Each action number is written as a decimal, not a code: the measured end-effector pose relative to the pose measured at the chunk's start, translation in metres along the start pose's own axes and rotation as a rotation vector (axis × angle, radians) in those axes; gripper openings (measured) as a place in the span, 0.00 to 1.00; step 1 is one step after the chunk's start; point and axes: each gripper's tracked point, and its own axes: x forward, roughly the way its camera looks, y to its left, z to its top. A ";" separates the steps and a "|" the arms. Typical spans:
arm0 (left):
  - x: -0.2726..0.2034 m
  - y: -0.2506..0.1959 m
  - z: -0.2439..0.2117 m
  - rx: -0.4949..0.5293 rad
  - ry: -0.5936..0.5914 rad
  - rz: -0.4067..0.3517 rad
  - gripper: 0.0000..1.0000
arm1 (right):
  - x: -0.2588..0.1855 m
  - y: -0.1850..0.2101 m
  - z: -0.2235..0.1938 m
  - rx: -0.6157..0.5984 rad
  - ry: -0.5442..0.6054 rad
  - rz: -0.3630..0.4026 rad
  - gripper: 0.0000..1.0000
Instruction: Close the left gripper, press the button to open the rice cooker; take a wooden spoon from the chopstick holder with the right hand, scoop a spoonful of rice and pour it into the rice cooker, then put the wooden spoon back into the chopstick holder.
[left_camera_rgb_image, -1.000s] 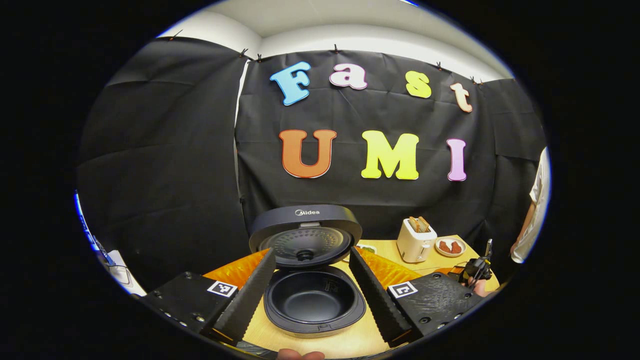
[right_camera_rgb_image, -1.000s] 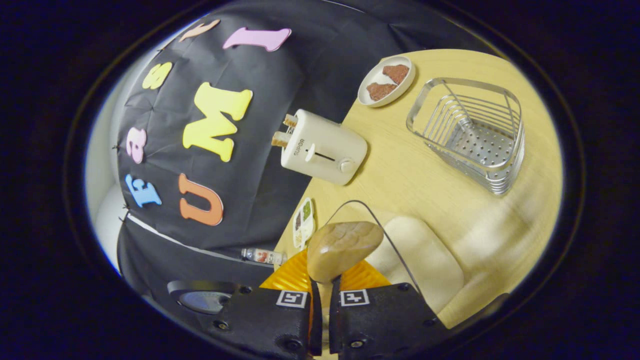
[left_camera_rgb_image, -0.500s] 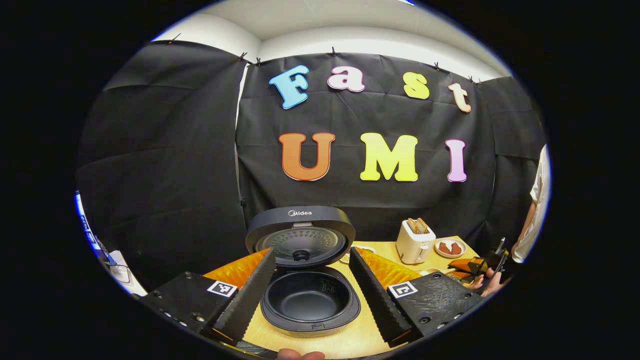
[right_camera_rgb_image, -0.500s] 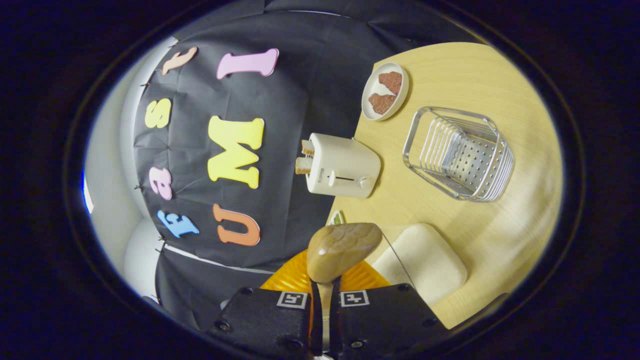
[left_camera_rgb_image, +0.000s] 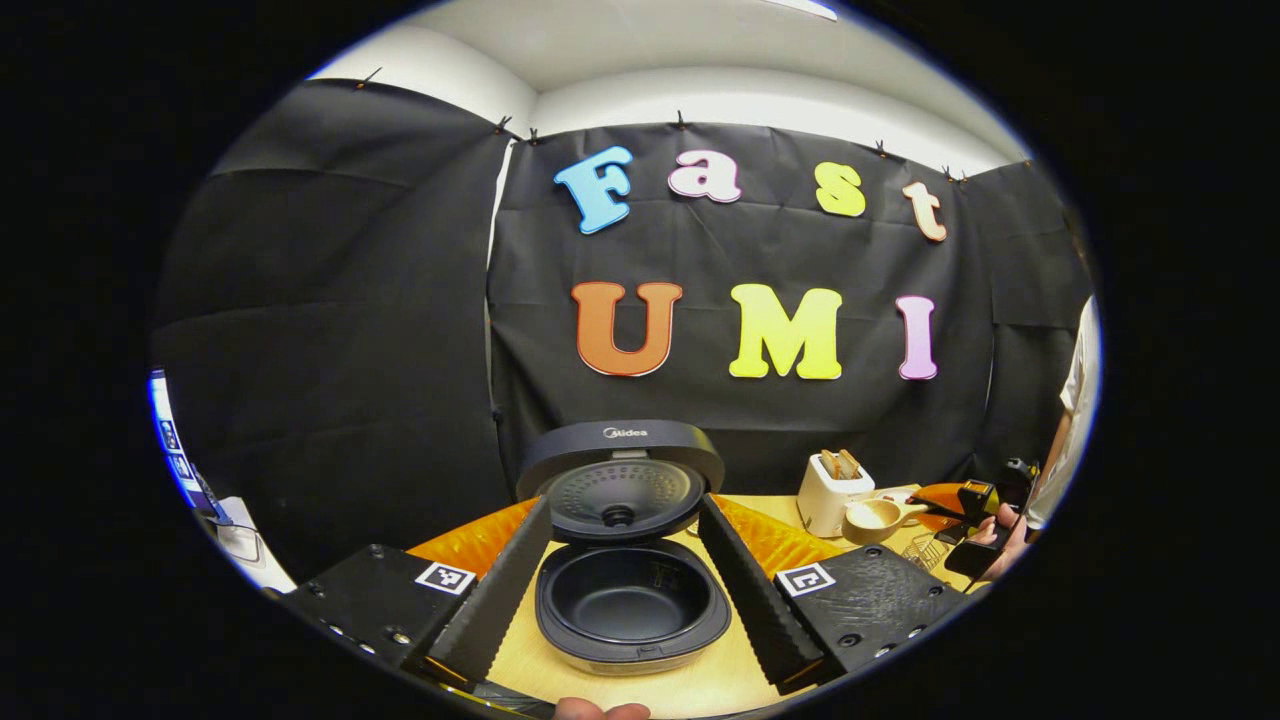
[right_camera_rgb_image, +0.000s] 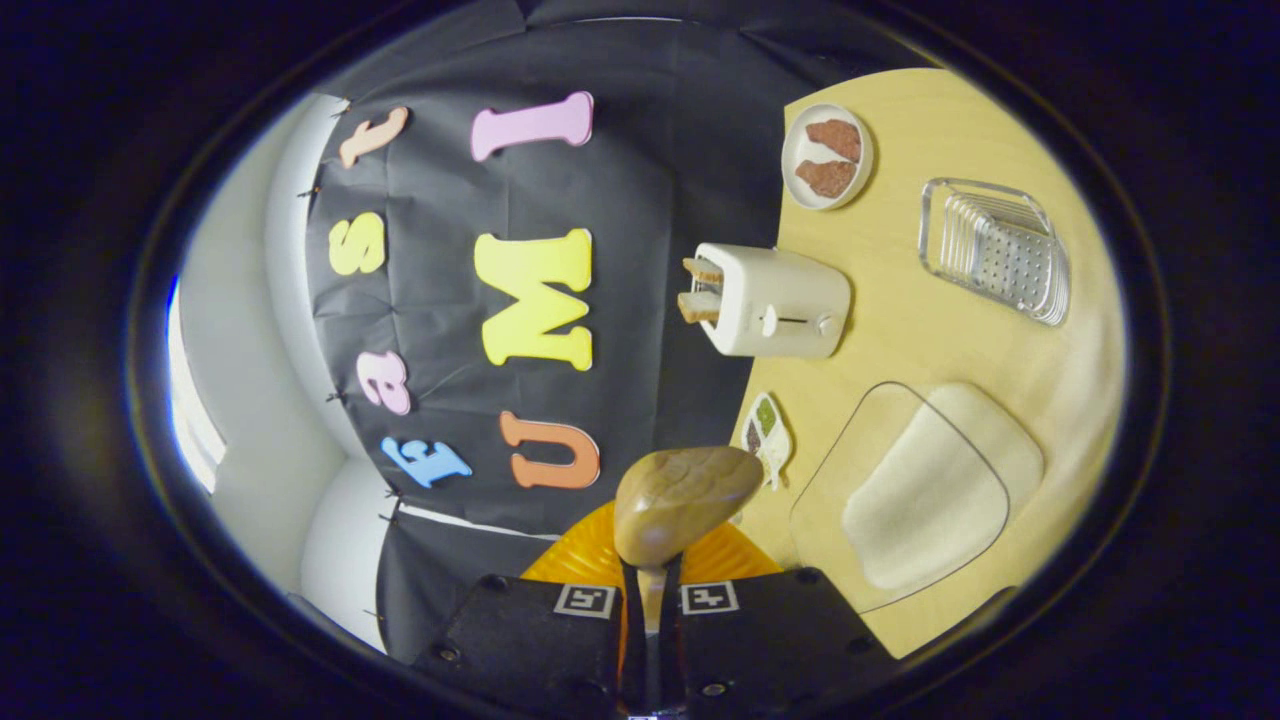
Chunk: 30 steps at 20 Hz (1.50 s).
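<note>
Left gripper view, cooker: rice cooker (left_camera_rgb_image: 630, 590) sits on the bench (left_camera_rgb_image: 700, 685) between my fingers, lid (left_camera_rgb_image: 620, 470) swung up at the far side, dark inner pot bare, no rice I can see in it. Button step looks done.
Left gripper view, my left tool (left_camera_rgb_image: 625, 590): fingers spread wide either side of the cooker, holding nothing, touching nothing.
Left gripper view, far right: my other tool (left_camera_rgb_image: 975, 500) w/ the wooden spoon (left_camera_rgb_image: 880, 518) sticking out toward the toaster (left_camera_rgb_image: 830, 490); bowl faces up, can't tell if there's any rice in it at this size.
Right gripper view, my right tool (right_camera_rgb_image: 650, 590): fingers pinched tight on the spoon handle, bowl (right_camera_rgb_image: 685, 500) just past the tips; I see its rounded back only.
Right gripper view, rice: clear tray of rice (right_camera_rgb_image: 925, 490) on the bench near right of the spoon, apart from it, not touching.
Right gripper view, holder: wire chopstick holder (right_camera_rgb_image: 1000, 250) far right, well apart; nothing in it that I can see.
Right gripper view, other stuff: toaster w/ bread, small plate (right_camera_rgb_image: 828, 155) w/ two brown pieces far, seasoning dish (right_camera_rgb_image: 765, 435) by the spoon bowl.
Progress, my read: lid open + spoon out = done. Left: scoop (prob. not done yet), tip into cooker, spoon back in holder.
</note>
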 end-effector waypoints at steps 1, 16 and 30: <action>-0.003 0.007 0.001 -0.002 -0.002 0.005 0.94 | 0.002 0.004 -0.011 -0.013 0.017 -0.001 0.11; -0.016 0.102 -0.034 -0.004 0.039 0.003 0.94 | 0.076 0.033 -0.211 -0.162 0.260 -0.078 0.11; -0.022 0.160 -0.070 -0.059 0.092 -0.001 0.95 | 0.103 0.005 -0.276 -0.688 0.283 -0.275 0.11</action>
